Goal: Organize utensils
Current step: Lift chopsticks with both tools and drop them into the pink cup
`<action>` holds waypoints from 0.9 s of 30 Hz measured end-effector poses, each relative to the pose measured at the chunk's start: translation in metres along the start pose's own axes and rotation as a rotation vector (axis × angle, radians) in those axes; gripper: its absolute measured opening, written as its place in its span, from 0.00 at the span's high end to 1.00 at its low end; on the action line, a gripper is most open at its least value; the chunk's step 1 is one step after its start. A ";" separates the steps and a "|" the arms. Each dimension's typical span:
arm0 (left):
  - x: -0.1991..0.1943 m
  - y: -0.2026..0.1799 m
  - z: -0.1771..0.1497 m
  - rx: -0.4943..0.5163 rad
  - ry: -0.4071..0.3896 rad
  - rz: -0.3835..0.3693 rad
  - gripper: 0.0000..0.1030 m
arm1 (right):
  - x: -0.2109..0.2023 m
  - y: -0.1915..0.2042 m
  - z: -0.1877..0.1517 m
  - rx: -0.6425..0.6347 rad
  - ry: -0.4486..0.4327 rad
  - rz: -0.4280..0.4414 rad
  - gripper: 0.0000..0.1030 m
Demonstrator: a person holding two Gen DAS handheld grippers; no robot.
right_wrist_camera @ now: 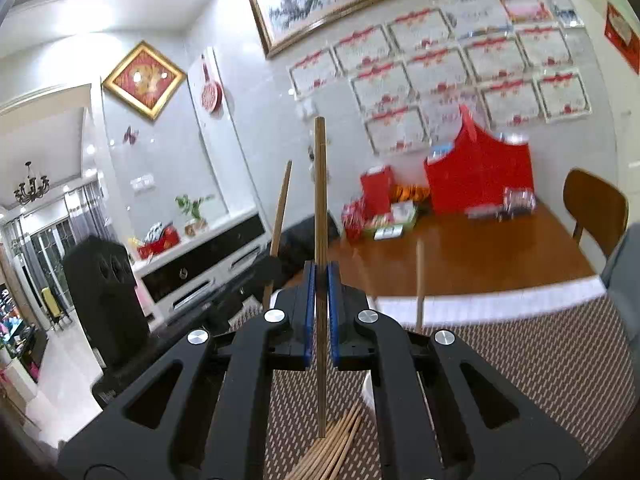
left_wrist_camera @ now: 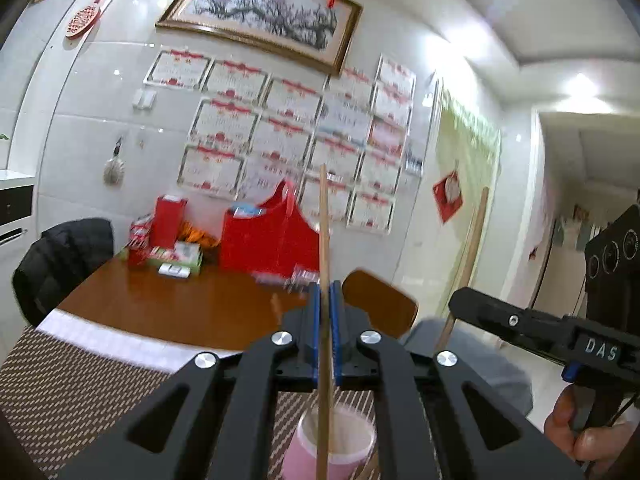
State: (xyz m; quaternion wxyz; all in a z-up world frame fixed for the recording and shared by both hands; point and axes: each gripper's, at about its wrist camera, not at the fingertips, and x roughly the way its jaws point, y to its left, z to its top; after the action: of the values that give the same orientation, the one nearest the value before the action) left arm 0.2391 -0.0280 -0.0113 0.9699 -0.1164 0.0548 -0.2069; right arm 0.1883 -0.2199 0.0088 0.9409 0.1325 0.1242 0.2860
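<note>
Left wrist view: the left tool (left_wrist_camera: 325,312) is seen closed on a single chopstick (left_wrist_camera: 324,240), pinched between its blue pads. The stick's long axis runs upright, and its lower end hangs directly over the mouth of a pink cup (left_wrist_camera: 334,444) standing on the woven mat (left_wrist_camera: 72,392). The stick is thus already lined up with the cup, so a straight drop would be judged enough. The right tool (left_wrist_camera: 464,300) is seen to the right, with another chopstick (left_wrist_camera: 466,264) upright in it.

Right wrist view: the right tool (right_wrist_camera: 320,304) is closed on its own chopstick (right_wrist_camera: 320,240), also upright. Its lower end hangs just above a loose heap of chopsticks (right_wrist_camera: 332,448) lying on the mat (right_wrist_camera: 520,360) over the tabletop (right_wrist_camera: 480,256). The cup is hardly seen here, so the left tool is judged nearer to it.
</note>
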 end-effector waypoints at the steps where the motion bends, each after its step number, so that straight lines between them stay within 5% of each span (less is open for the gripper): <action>1: 0.003 -0.001 0.001 -0.003 -0.015 -0.005 0.95 | -0.001 -0.003 0.005 -0.002 -0.013 -0.008 0.94; 6: 0.031 -0.010 0.000 0.005 -0.065 -0.020 0.95 | -0.003 -0.034 0.018 0.048 -0.078 -0.037 0.94; 14: 0.070 -0.010 -0.024 0.001 -0.035 -0.027 0.95 | 0.008 -0.061 0.017 0.053 -0.056 -0.107 0.94; 27: 0.096 -0.003 -0.059 0.010 0.068 0.019 0.95 | 0.038 -0.073 -0.003 0.050 0.064 -0.147 0.93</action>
State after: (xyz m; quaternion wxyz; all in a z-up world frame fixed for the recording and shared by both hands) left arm 0.3159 -0.0819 -0.0727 0.9699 -0.1040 0.0878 -0.2020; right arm 0.2544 -0.2561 -0.0227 0.9512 0.1374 0.1706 0.2172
